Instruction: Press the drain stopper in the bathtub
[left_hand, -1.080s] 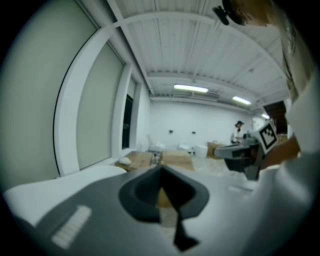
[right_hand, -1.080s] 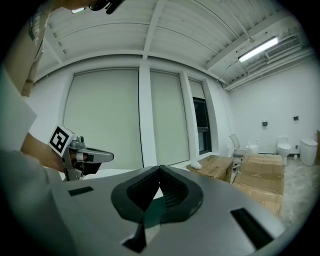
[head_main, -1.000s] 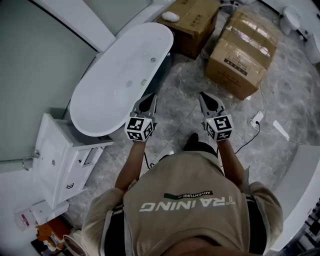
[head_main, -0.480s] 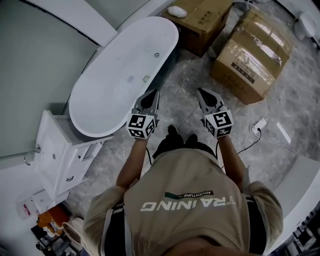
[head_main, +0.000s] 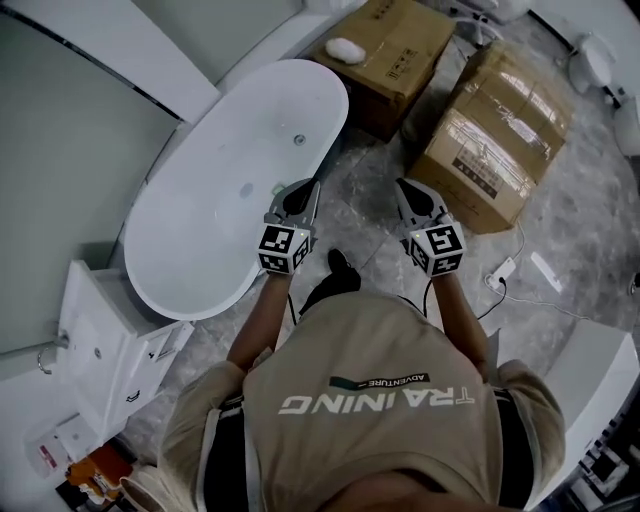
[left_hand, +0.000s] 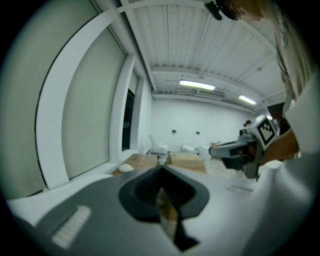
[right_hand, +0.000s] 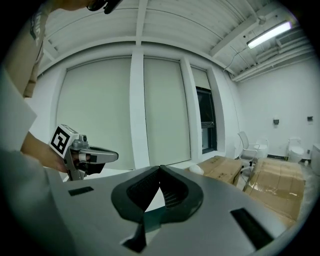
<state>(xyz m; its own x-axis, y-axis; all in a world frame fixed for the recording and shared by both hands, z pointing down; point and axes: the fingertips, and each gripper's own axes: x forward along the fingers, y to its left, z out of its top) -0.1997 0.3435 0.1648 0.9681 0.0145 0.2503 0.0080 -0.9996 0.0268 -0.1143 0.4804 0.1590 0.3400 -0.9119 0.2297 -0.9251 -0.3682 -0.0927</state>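
Left gripper (head_main: 303, 190) and right gripper (head_main: 405, 188) fingers closed, empty. Recommend lowering left tip squarely onto drain stopper (head_main: 247, 186), centre-left, inside bathtub (head_main: 205, 245).

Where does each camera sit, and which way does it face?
Head view: on the head, facing steeply down at bathtub, boxes; shows torso, arms, left tool, right tool.
Left gripper view: on left tool, facing level toward boxes; shows right tool.
Right gripper view: on right tool, facing windows; shows left tool.
All share the boxes.

The left gripper (left_hand: 161, 171) holds its jaws together on nothing, with the right gripper (left_hand: 218, 149) alongside and cardboard boxes (left_hand: 187, 161) beyond
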